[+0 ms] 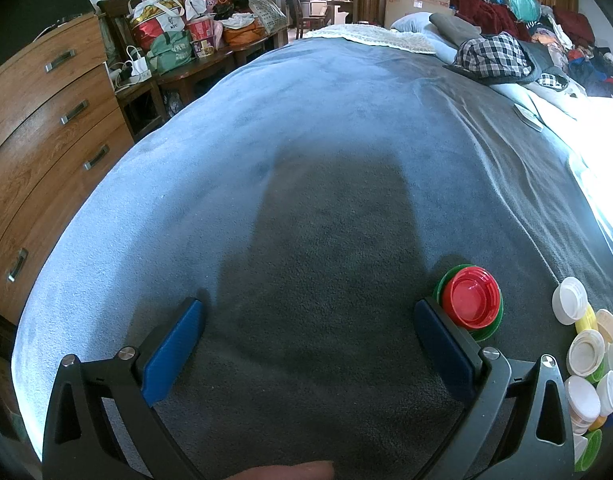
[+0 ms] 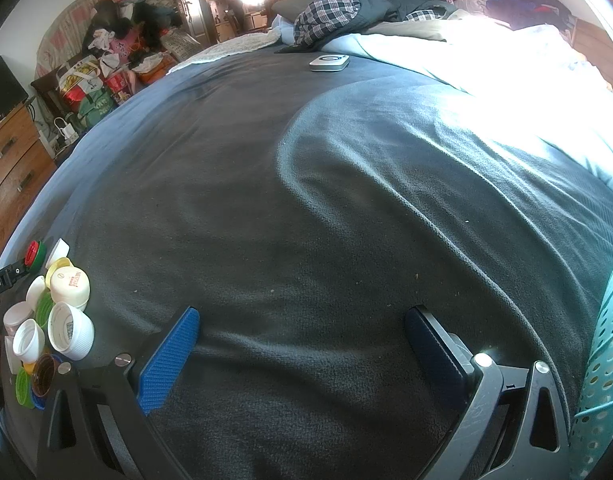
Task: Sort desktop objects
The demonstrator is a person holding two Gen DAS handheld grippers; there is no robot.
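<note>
A heap of plastic bottle caps [image 2: 52,320], mostly white with some green, yellow and a brown one, lies on the grey fleece blanket [image 2: 306,220] of a bed, at the left edge of the right wrist view and the right edge of the left wrist view. Apart from the heap, a red cap [image 1: 472,299] sits nested in a green cap [image 1: 484,330], just beside the outer side of the left gripper [image 1: 308,324]'s right finger; whether they touch cannot be told. That gripper's blue-padded fingers are spread wide with only blanket between them. The right gripper [image 2: 302,330] also has its fingers spread wide and empty, the heap just off its left finger and a teal perforated basket [image 2: 602,360] at the right edge. Ahead of both grippers the blanket runs open and bare, with soft folds on the right. Farther up lie a small white device [image 2: 329,62], a plaid garment [image 2: 326,12] and piled clothes. A wooden chest of drawers [image 1: 46,128] stands along the bed's left side, near bags heaped on a chair.
</note>
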